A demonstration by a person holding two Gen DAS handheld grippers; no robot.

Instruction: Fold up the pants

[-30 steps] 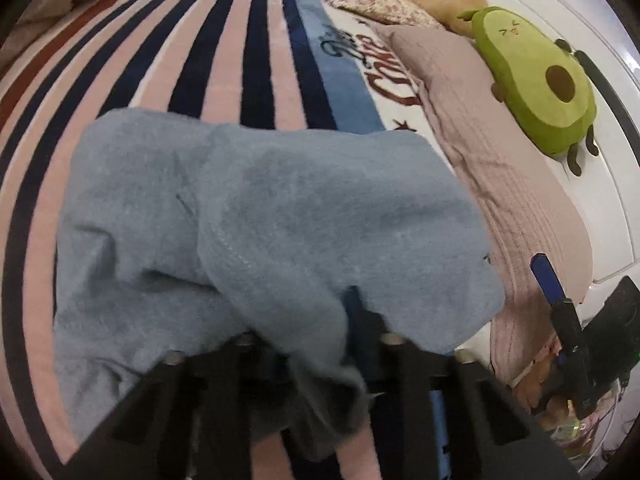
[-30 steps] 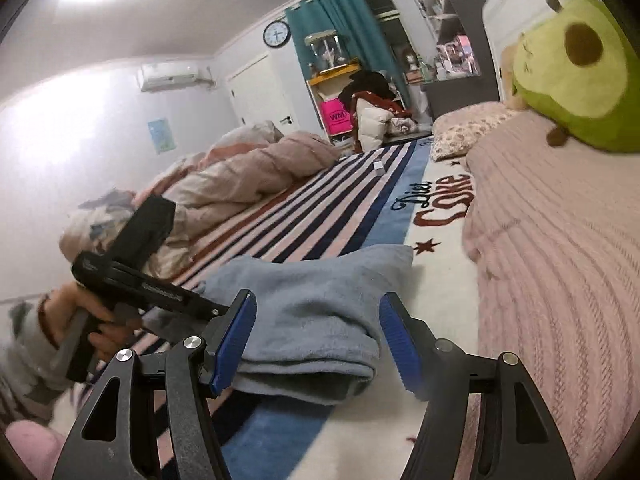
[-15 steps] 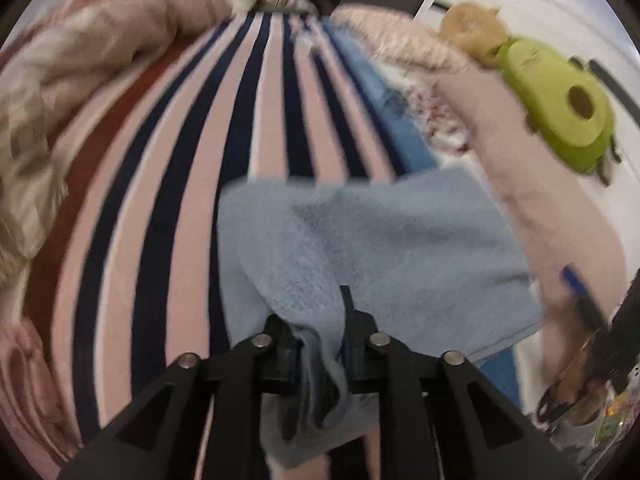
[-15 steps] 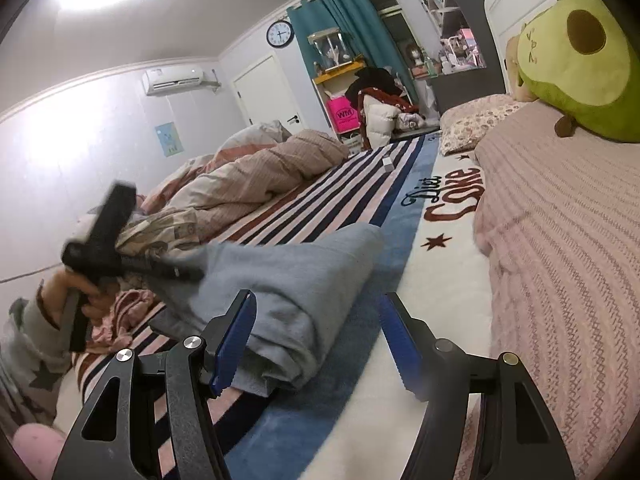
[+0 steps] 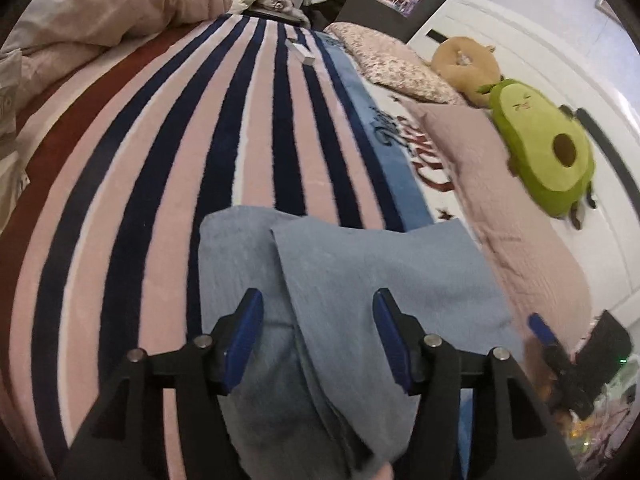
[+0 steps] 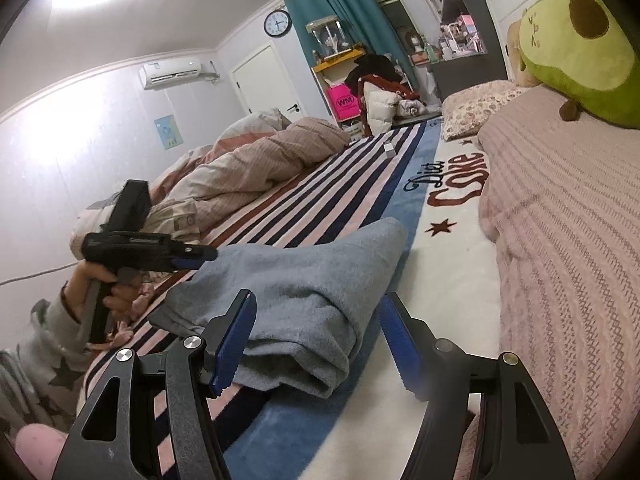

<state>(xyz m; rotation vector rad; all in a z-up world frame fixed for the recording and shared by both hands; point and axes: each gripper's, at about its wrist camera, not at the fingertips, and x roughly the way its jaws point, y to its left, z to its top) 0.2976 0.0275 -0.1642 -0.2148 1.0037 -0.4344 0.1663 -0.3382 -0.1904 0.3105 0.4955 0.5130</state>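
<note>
Grey-blue pants [image 5: 360, 280] lie folded in layers on the striped blanket [image 5: 180, 140]. My left gripper [image 5: 318, 312] is open, its blue pads just above the near part of the pants, holding nothing. In the right wrist view the pants [image 6: 304, 280] form a folded heap with the top layer sloping up to the right. My right gripper [image 6: 318, 320] is open and empty, close to the heap's near edge. The left gripper [image 6: 196, 256] shows there too, at the heap's left side.
A pink quilted pillow [image 5: 512, 220] and a green avocado plush [image 5: 540, 152] lie to the right. A rumpled beige duvet [image 5: 100, 12] lies at the left. A small white box [image 5: 300, 50] sits far up the blanket. The right gripper's blue tip [image 5: 540, 328] shows at lower right.
My left gripper was shut on a fold of the pants, drew it back toward me, and has now opened and let it go. The right gripper stayed open.
</note>
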